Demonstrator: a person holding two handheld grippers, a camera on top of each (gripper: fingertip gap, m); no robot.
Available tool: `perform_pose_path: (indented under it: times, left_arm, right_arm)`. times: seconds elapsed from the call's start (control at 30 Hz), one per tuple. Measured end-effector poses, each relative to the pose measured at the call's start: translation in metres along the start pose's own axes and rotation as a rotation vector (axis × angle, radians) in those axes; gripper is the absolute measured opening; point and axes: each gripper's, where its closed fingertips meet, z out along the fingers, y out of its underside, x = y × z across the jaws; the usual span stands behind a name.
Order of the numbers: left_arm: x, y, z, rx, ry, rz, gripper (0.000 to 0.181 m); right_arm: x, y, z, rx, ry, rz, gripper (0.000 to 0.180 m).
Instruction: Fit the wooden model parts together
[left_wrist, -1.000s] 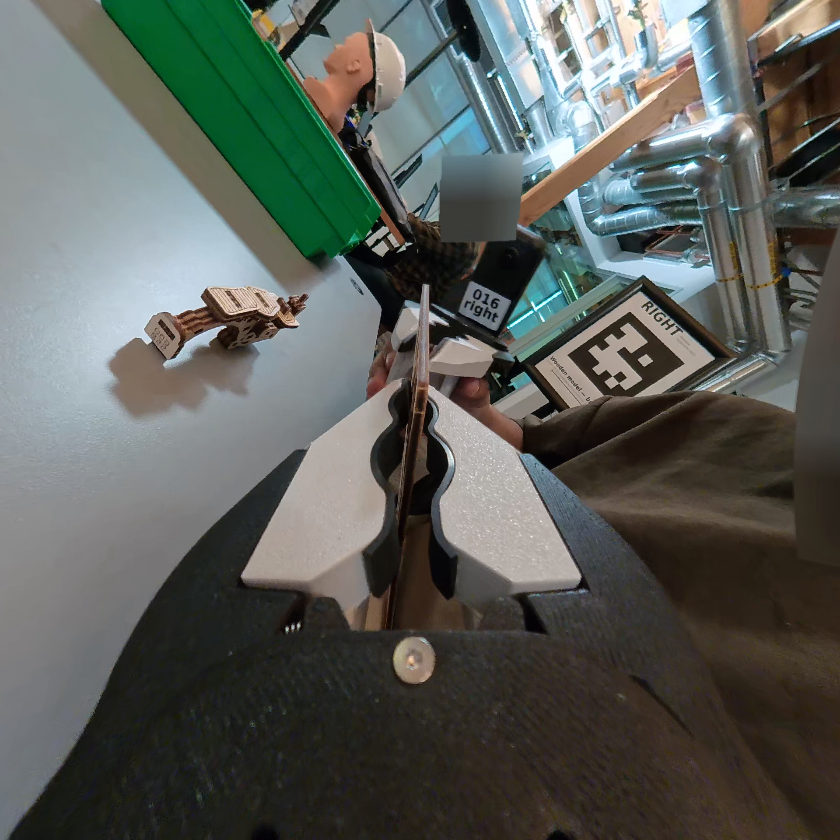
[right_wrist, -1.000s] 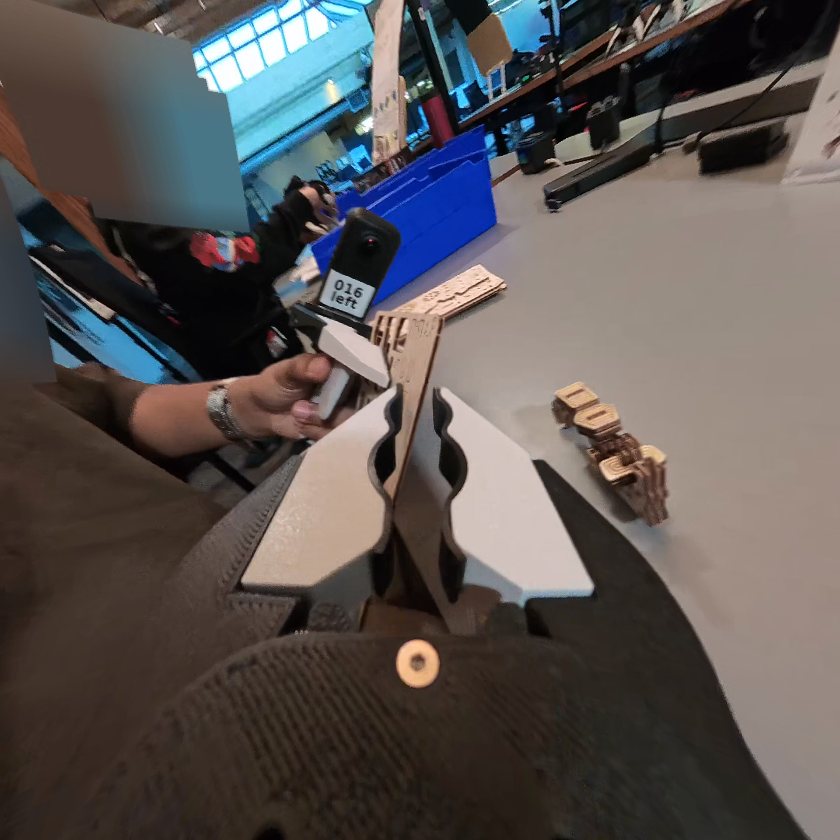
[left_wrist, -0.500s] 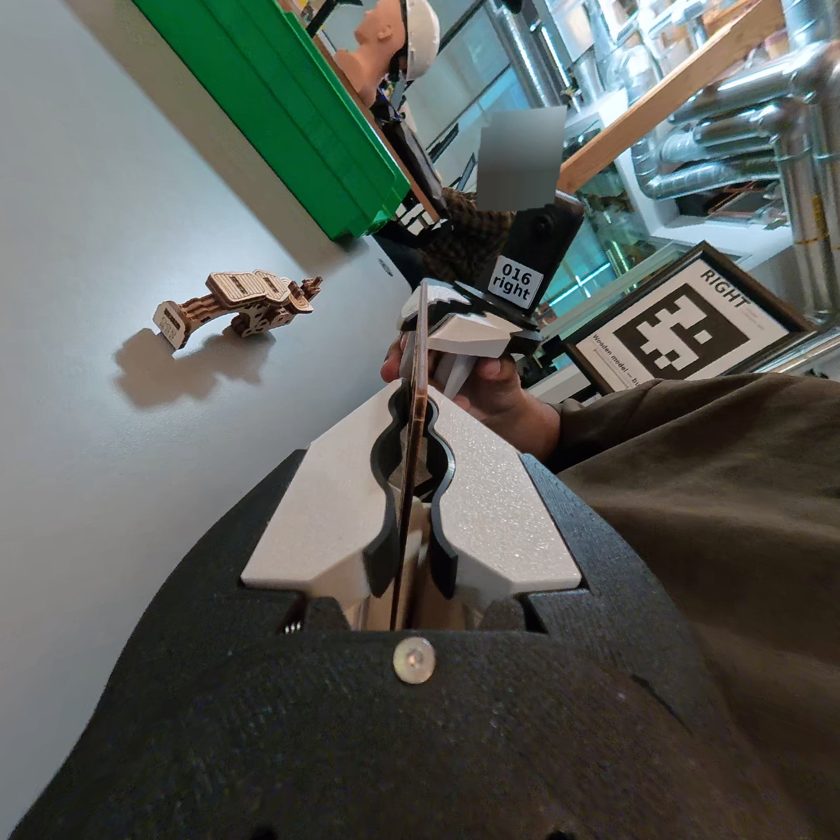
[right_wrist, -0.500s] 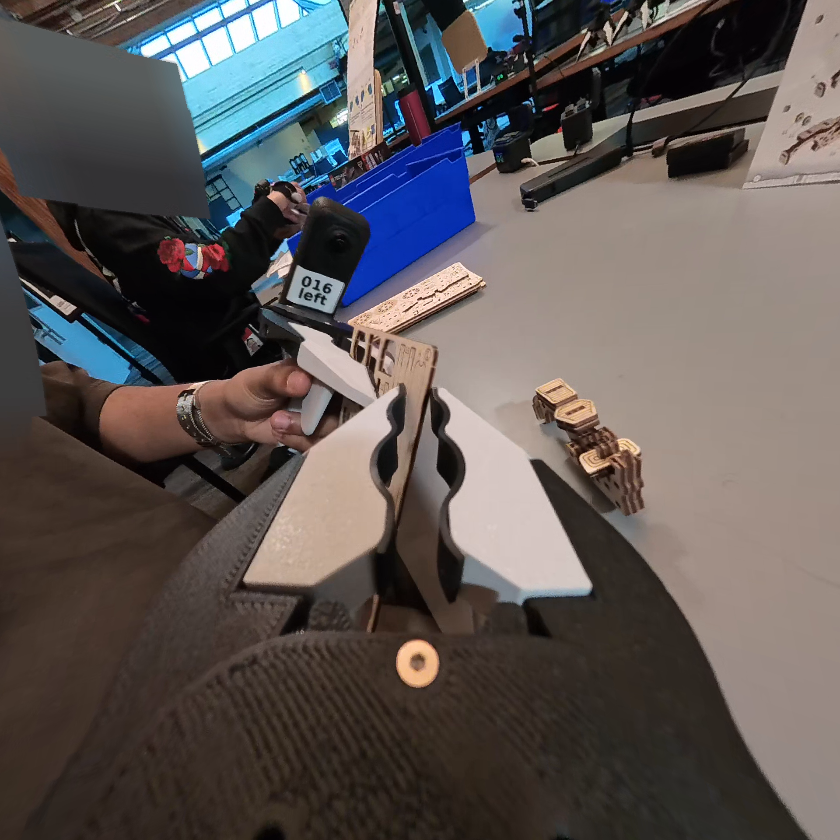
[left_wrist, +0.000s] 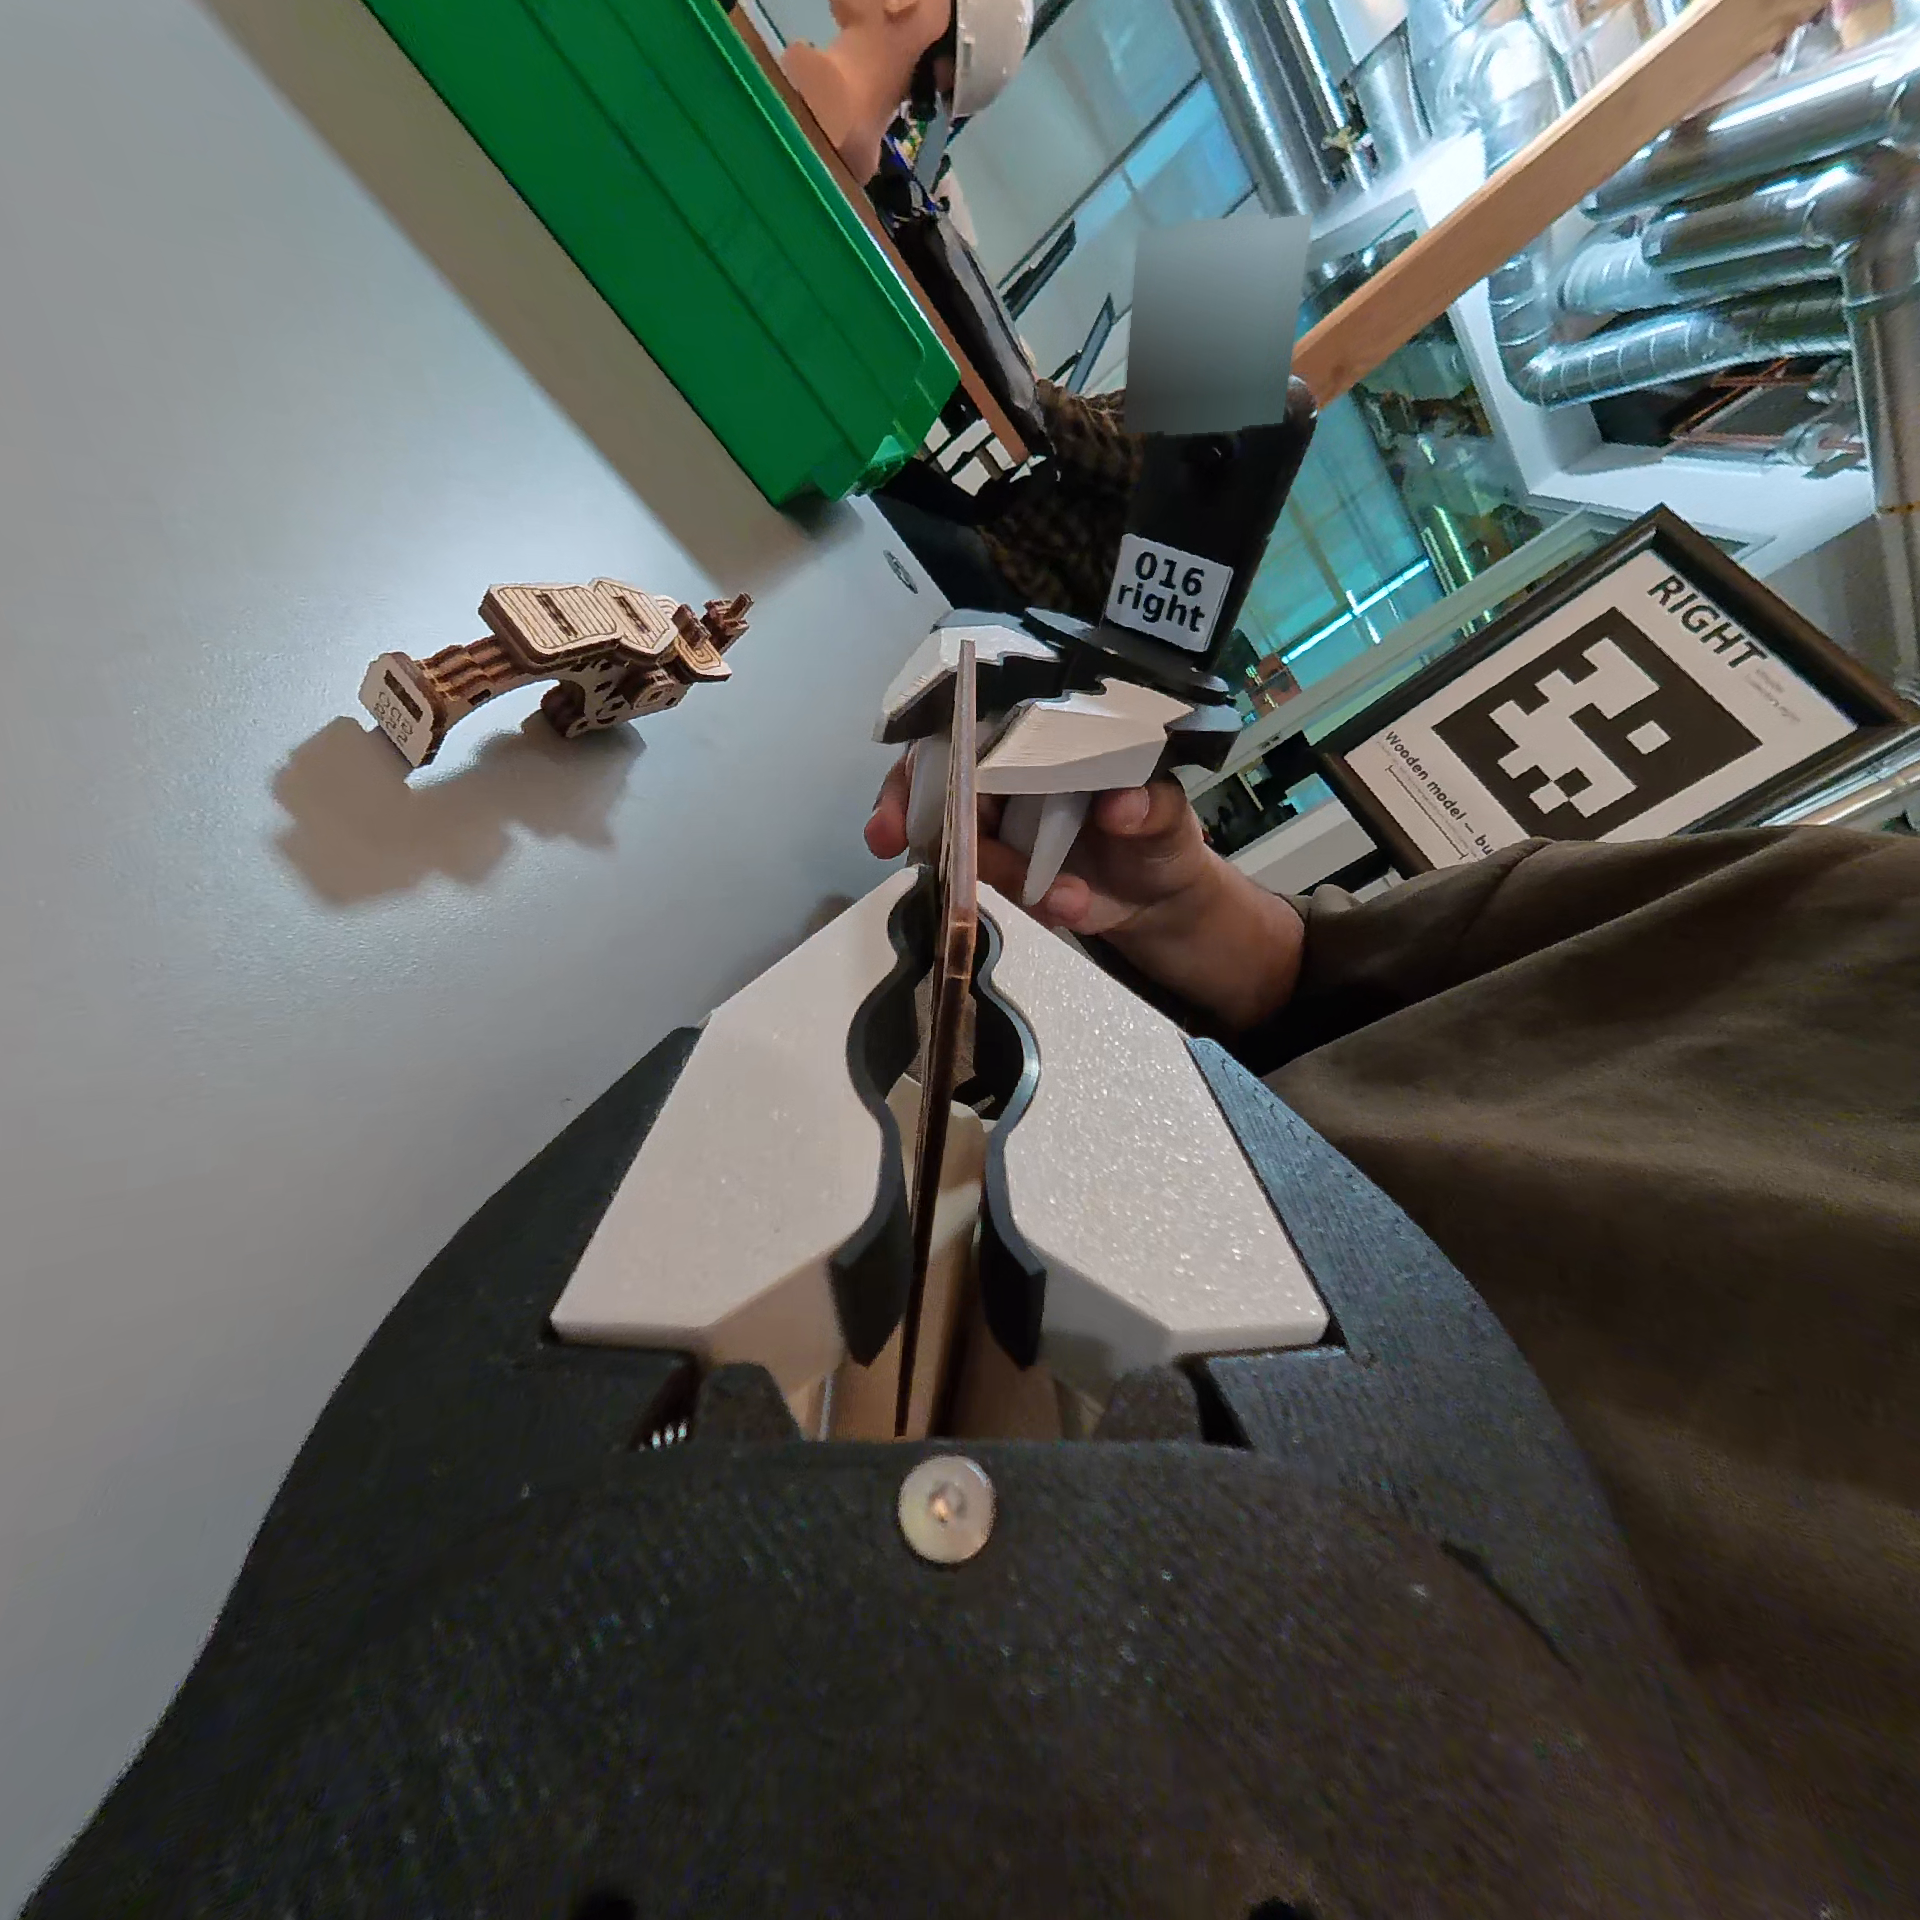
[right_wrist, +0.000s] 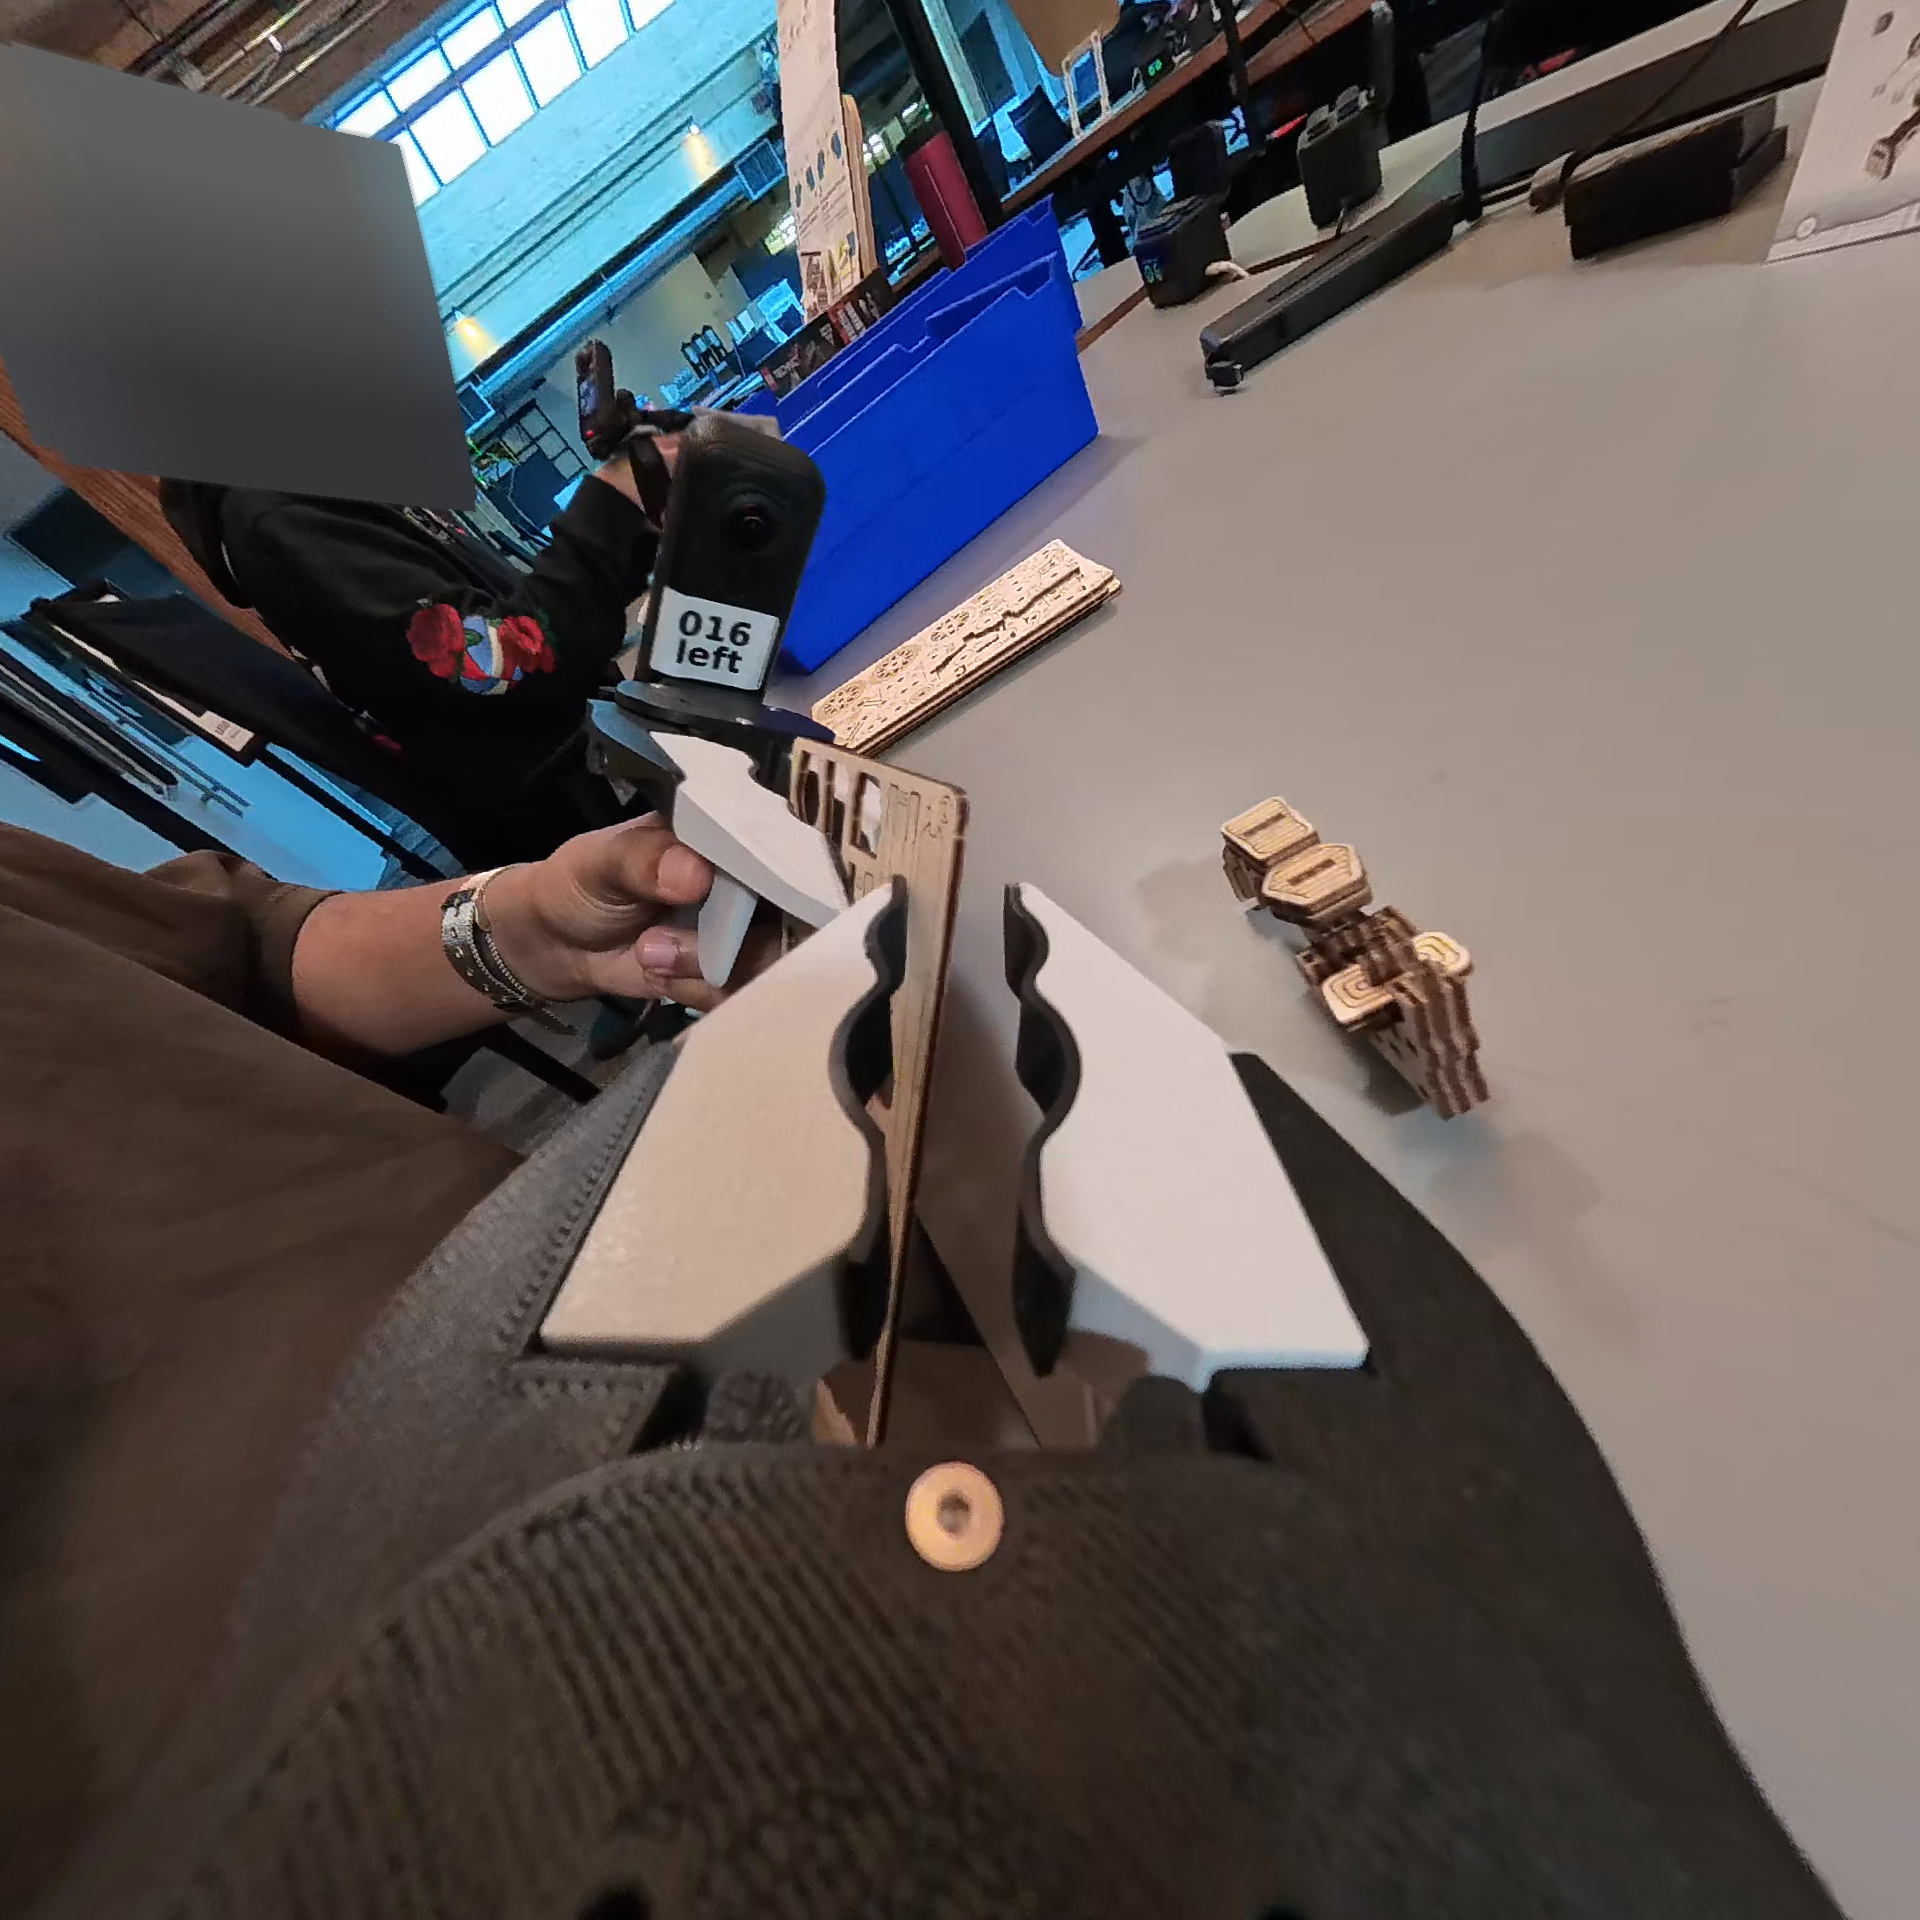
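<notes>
Jaws of both grippers hold one thin wooden sheet (left_wrist: 951, 997) edge-on between them.

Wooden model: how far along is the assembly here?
Done: a partly built wooden model stands on the grey table. In hand: the left claw is shut on a wooden parts sheet, which the open right claw straddles. Left: freeing pieces from that sheet and fitting them on; spare sheets lie stacked by the blue bin.

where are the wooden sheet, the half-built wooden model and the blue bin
wooden sheet (right_wrist: 928, 935), right wrist view, its flat face
half-built wooden model (left_wrist: 582, 649), left wrist view, its upper body
blue bin (right_wrist: 935, 457), right wrist view, its side wall
</notes>
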Motion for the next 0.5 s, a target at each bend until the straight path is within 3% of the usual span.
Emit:
perform_pose_path:
  times: [0.5]
  left_arm:
    - [-0.0005,0.0028,0.0019,-0.019,-0.017,0.021,0.000]
  right_arm:
    - [-0.0047,0.0022,0.0002,-0.024,-0.017,-0.040,0.009]
